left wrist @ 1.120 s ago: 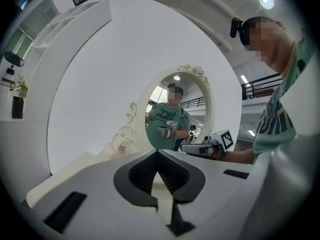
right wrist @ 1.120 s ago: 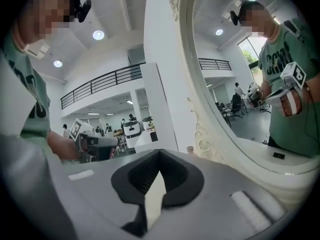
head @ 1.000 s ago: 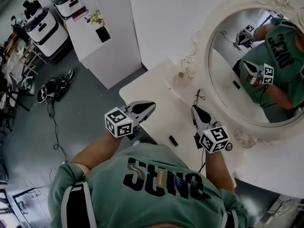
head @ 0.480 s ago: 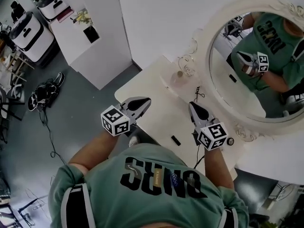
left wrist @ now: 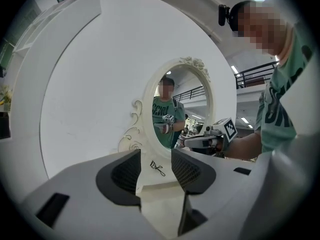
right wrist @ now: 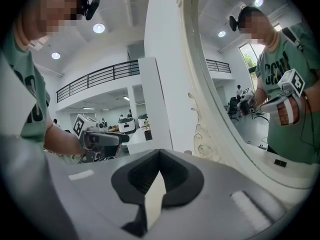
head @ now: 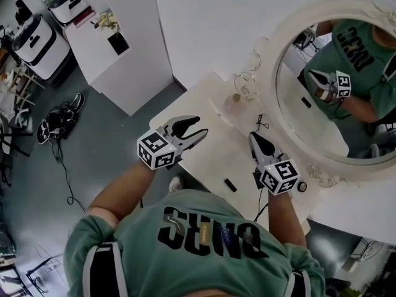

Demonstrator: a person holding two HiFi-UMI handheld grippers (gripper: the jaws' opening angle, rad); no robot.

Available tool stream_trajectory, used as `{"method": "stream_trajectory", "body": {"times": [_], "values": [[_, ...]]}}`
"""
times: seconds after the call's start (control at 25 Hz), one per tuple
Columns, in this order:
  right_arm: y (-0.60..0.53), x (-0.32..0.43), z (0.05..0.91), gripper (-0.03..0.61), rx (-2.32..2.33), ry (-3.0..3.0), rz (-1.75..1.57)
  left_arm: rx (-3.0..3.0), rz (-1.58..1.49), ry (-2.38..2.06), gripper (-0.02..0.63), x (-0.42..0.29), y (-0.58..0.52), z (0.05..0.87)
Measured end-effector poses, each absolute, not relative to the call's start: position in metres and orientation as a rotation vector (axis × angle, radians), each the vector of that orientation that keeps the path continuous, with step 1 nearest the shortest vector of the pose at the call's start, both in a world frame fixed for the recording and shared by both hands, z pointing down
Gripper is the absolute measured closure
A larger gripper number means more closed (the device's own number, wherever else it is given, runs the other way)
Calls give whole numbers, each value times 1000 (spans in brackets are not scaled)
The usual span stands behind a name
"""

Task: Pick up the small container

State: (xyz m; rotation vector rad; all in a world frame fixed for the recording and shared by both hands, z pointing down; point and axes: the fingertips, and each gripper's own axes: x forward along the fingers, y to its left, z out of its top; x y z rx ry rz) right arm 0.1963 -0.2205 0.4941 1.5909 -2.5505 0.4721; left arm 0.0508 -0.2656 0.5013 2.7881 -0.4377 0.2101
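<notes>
The person is standing at the front edge of the cream worktop (head: 230,155), holding a gripper in each hand. The left gripper (head: 202,125) is hovering over the worktop's left edge. Its fingers (left wrist: 123,171) are opening and standing well apart, with nothing between them but bare worktop. The right gripper (head: 253,137) is hanging over the middle of the worktop, pointing toward the back edge. Its fingers (right wrist: 142,176) are pressing together at the tips and gripping nothing. The small container (head: 234,104), clear with a pale cap, is sitting near the back edge, just beside the ornate mirror frame (head: 272,60) and apart from both grippers. A small black object (head: 230,185) is lying near the front edge, between the two arms.
</notes>
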Motion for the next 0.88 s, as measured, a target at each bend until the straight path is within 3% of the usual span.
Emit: {"method": "stream_trajectory", "body": {"times": [0.88], "values": [[-262,214,548,568,1606,-2515,508,2812,323,-428,403,143,-346,588]]}}
